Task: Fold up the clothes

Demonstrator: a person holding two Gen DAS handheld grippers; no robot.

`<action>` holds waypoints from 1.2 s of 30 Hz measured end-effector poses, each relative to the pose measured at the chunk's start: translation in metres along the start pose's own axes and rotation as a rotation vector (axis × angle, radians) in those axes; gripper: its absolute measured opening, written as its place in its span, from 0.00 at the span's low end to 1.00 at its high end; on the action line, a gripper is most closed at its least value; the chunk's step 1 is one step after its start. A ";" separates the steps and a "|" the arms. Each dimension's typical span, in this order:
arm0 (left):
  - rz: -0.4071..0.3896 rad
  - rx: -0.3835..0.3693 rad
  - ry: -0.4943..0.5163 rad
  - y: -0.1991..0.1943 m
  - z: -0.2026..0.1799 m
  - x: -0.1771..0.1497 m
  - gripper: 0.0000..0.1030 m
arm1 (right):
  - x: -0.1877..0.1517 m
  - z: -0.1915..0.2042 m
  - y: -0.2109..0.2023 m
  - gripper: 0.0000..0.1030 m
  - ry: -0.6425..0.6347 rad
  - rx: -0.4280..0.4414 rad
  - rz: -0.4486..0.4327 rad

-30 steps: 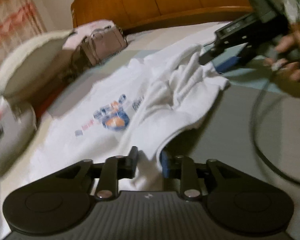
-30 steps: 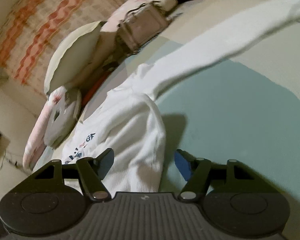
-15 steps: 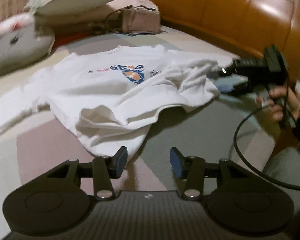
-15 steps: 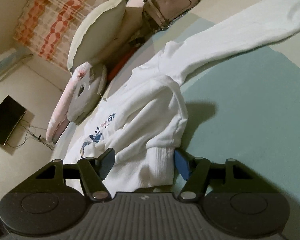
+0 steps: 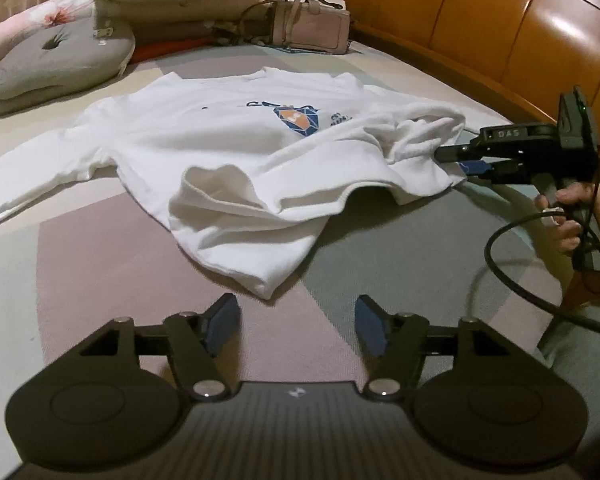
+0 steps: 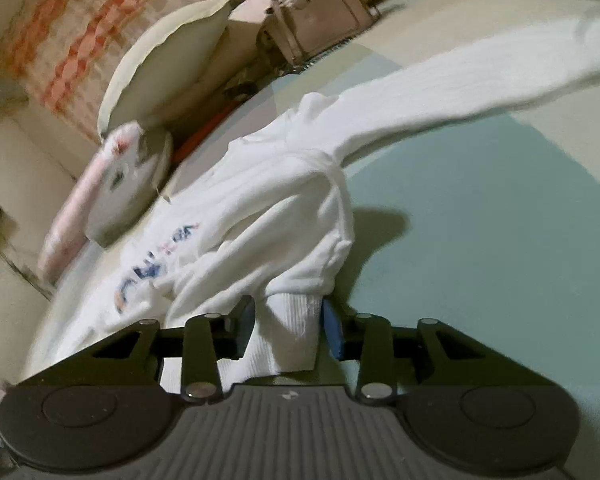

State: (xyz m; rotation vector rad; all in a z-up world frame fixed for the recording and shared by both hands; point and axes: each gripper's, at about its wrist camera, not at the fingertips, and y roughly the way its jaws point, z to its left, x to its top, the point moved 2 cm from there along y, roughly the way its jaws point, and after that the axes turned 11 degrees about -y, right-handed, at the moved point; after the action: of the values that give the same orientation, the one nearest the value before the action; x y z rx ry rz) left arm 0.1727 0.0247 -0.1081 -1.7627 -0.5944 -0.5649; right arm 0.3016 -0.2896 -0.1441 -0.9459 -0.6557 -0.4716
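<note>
A white long-sleeved sweatshirt (image 5: 228,140) with a blue and orange print lies face up on the bed, its lower part rumpled and doubled over. My left gripper (image 5: 296,322) hovers open just short of the near hem corner and holds nothing. My right gripper (image 6: 289,326) is shut on the ribbed hem (image 6: 288,332), which fills the gap between its blue pads. In the left wrist view the right gripper (image 5: 456,160) sits at the shirt's right corner, held by a hand (image 5: 568,220). One sleeve (image 6: 480,76) stretches away across the bed.
Behind the shirt are a pink handbag (image 5: 316,32), a grey pillow (image 5: 60,60) and more pillows. A wooden headboard (image 5: 500,20) runs along the right. A black cable (image 5: 508,276) loops from the right gripper over the bedspread.
My left gripper let go of the shirt, opened and pulled back. My right gripper moved in over the ribbed hem and its fingers narrowed onto it.
</note>
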 end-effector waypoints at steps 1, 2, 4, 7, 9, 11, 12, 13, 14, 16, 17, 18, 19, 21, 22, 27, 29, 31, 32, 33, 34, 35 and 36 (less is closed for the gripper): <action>0.000 0.002 0.000 0.001 0.000 0.000 0.64 | -0.001 0.005 -0.001 0.20 -0.043 -0.047 0.007; 0.000 0.005 0.000 0.001 -0.001 0.001 0.64 | -0.001 0.010 -0.001 0.15 -0.078 -0.082 0.013; -0.002 0.006 -0.004 0.001 -0.001 0.001 0.64 | -0.003 0.013 -0.005 0.11 -0.070 -0.093 0.018; -0.004 0.006 -0.006 -0.001 0.000 0.000 0.64 | -0.008 0.008 -0.027 0.10 -0.011 -0.066 0.000; -0.006 0.004 -0.006 -0.003 0.001 -0.001 0.64 | -0.007 0.012 -0.048 0.10 -0.004 -0.045 -0.031; -0.009 0.002 -0.007 -0.004 0.001 -0.003 0.64 | -0.004 0.016 -0.071 0.10 -0.014 -0.035 -0.050; -0.013 0.004 -0.010 -0.005 0.002 -0.002 0.64 | -0.001 0.018 -0.082 0.10 -0.020 -0.033 -0.051; -0.016 0.005 -0.012 -0.006 0.002 -0.002 0.64 | 0.001 0.020 -0.093 0.10 -0.031 -0.039 -0.053; -0.020 0.006 -0.015 -0.006 0.002 -0.002 0.64 | 0.003 0.022 -0.101 0.10 -0.041 -0.051 -0.052; -0.030 0.009 -0.019 -0.008 0.003 -0.002 0.64 | 0.006 0.024 -0.111 0.10 -0.052 -0.078 -0.040; -0.034 0.007 -0.023 -0.009 0.004 -0.002 0.63 | 0.006 0.022 -0.116 0.10 -0.051 -0.090 -0.032; -0.038 0.005 -0.026 -0.010 0.005 -0.002 0.63 | 0.004 0.019 -0.120 0.11 -0.045 -0.109 -0.018; -0.042 0.005 -0.028 -0.011 0.005 -0.001 0.63 | 0.001 0.014 -0.122 0.11 -0.035 -0.136 0.001; -0.046 0.008 -0.029 -0.013 0.005 -0.001 0.62 | -0.005 0.004 -0.123 0.13 -0.015 -0.210 0.033; -0.047 0.008 -0.030 -0.014 0.006 -0.001 0.62 | -0.008 -0.001 -0.122 0.17 0.002 -0.251 0.053; -0.054 -0.005 -0.030 -0.018 0.006 -0.001 0.62 | -0.019 0.000 -0.124 0.31 0.034 -0.275 0.050; -0.053 -0.008 -0.016 -0.019 0.005 0.000 0.62 | -0.019 0.013 -0.122 0.32 0.003 -0.248 0.047; -0.050 0.005 -0.004 -0.019 0.004 -0.001 0.62 | -0.019 0.035 -0.113 0.33 -0.066 -0.201 0.057; -0.048 0.014 0.002 -0.019 0.004 -0.001 0.62 | -0.018 0.046 -0.108 0.33 -0.101 -0.178 0.062; -0.046 0.022 0.007 -0.020 0.004 -0.002 0.62 | -0.018 0.057 -0.104 0.33 -0.135 -0.155 0.068; -0.044 0.027 0.009 -0.020 0.005 -0.003 0.62 | -0.018 0.068 -0.099 0.33 -0.169 -0.132 0.073; -0.044 0.030 0.010 -0.022 0.007 -0.003 0.62 | -0.018 0.079 -0.095 0.34 -0.204 -0.108 0.078; -0.044 0.033 0.010 -0.023 0.008 -0.003 0.62 | -0.017 0.090 -0.090 0.35 -0.238 -0.085 0.083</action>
State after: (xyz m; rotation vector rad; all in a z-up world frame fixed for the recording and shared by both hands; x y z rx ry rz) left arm 0.1557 0.0374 -0.0957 -1.7179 -0.6329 -0.5906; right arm 0.2049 -0.2571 -0.0657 -1.1157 -0.8126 -0.3171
